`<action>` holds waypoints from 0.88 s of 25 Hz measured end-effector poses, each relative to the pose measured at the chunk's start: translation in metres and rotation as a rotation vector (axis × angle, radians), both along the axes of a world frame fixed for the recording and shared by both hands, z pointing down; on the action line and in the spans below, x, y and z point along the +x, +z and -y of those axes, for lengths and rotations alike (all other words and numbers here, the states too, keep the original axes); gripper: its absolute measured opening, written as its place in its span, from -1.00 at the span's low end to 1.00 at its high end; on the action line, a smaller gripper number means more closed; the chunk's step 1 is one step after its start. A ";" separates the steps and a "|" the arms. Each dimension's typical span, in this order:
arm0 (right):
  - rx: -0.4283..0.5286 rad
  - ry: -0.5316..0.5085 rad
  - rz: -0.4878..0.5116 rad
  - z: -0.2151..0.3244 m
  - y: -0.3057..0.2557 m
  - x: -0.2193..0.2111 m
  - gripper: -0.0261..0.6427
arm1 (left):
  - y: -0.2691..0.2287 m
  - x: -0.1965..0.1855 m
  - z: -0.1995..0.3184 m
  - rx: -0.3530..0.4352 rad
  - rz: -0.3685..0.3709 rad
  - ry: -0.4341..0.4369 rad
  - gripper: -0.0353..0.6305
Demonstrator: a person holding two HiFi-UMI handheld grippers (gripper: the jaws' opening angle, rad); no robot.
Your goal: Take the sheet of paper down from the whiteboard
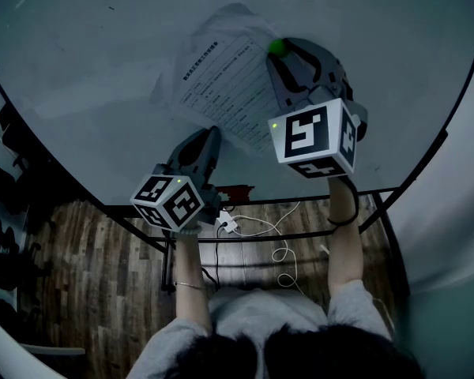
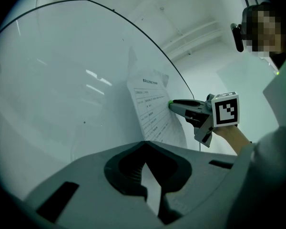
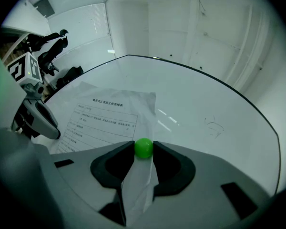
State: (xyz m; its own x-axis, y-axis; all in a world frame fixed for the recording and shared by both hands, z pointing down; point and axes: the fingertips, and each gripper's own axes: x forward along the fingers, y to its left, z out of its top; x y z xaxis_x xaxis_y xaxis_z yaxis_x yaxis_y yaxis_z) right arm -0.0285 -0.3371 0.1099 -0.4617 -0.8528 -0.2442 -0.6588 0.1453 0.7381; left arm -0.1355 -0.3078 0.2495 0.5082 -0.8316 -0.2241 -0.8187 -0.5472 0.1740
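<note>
On the whiteboard (image 1: pixel 103 69), which fills most of every view, the sheet (image 1: pixel 229 85) hangs slightly askew. Its printed face is outward and its upper edge is a little crumpled. It has not come down yet.

The left gripper (image 2: pixel 144 146) sits at the sheet's lower corner. Its fingers are drawn together at the tips, with a strip of the paper showing between them, so I judge that corner to be pinched. The right gripper (image 1: pixel 281 52) is up at the sheet's right side, nose to the board. Its fingers are clamped on a small green magnet (image 3: pixel 143 147), one pad touching each side of it. The magnet looks to be still seated on the paper and is the only thing seen pinning the sheet.

Both grips seem made, so the task looks to be at its turning point. What remains is to pull the magnet off the board and then draw the freed sheet away by its held corner.
</note>
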 end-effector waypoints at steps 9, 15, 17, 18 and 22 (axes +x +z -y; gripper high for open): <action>-0.012 -0.014 0.030 0.004 -0.004 0.005 -0.56 | 0.001 -0.004 0.002 -0.008 0.000 -0.010 -0.88; -0.013 -0.021 0.044 0.000 -0.004 0.006 -0.56 | 0.003 -0.003 -0.003 -0.007 0.004 -0.012 -0.88; -0.006 -0.019 0.055 -0.009 0.003 0.006 -0.56 | 0.016 -0.008 -0.010 -0.015 0.019 -0.029 -0.88; -0.003 -0.018 0.061 -0.012 0.005 0.007 -0.56 | 0.022 -0.011 -0.013 -0.023 0.026 -0.037 -0.88; -0.003 -0.027 0.069 -0.012 0.003 0.009 -0.56 | 0.032 -0.019 -0.015 -0.045 0.032 -0.056 -0.88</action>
